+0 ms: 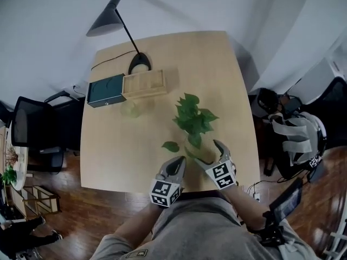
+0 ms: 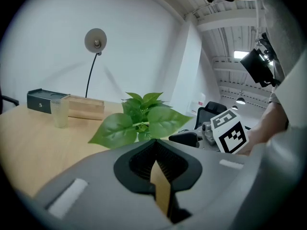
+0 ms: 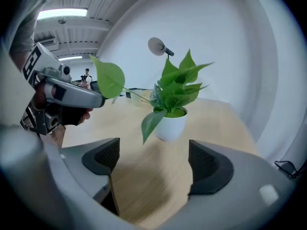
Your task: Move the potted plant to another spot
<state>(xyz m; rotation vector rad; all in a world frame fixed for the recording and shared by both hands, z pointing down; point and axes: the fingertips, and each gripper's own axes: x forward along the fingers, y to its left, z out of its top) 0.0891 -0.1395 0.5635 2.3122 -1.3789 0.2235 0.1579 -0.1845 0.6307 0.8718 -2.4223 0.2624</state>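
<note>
Potted plant (image 3: 171,110) upright on table (image 1: 124,150), long axis vertical; left tongs (image 2: 156,163) closed empty, right tongs (image 3: 154,161) open.

The potted plant (image 1: 193,118) stands on the table (image 1: 217,64), right of the cup (image 1: 130,109). The lamp (image 1: 139,63) stands behind the box (image 1: 143,84).
</note>
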